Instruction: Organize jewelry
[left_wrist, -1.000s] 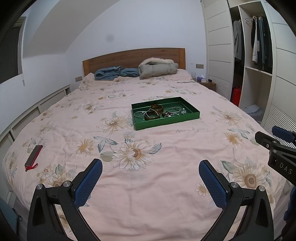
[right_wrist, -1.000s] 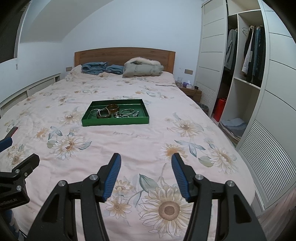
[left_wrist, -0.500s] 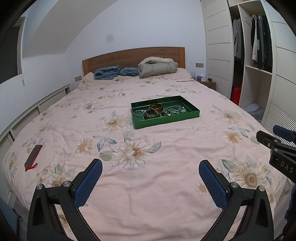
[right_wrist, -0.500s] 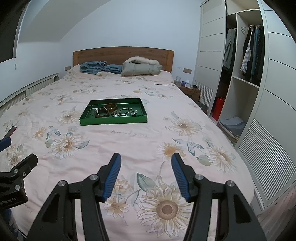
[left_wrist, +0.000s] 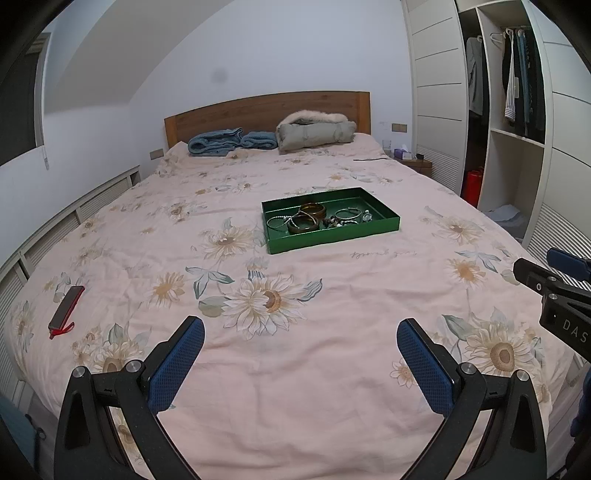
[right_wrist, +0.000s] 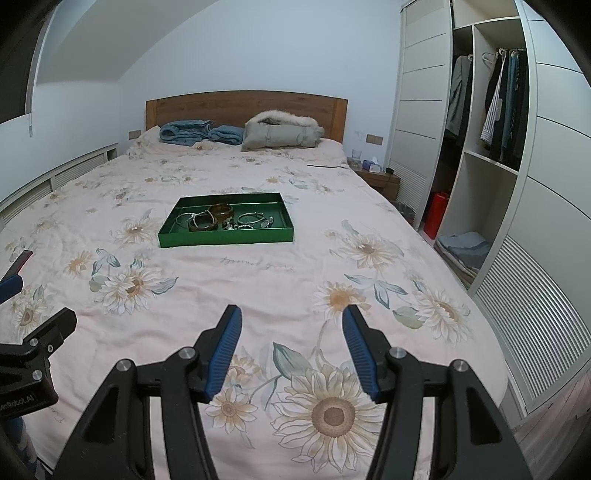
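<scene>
A green tray sits mid-bed on the flowered bedspread, keeping the bangles and bracelets corralled in one heap. Both tools hover over the foot of the bed, well short of it: the left tool spread wide, the right tool apart too, both empty, probably readied for reaching in.

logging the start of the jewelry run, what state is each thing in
left gripper: open, empty, above the bedspread
right gripper: open, empty, above the bedspread
shallow green rectangular tray: flat on the bed, lidless
brown bangles and silver bracelets: heaped loose inside the tray
red-edged phone: lying flat near the bed's left edge
white wardrobe: open, clothes hanging
</scene>
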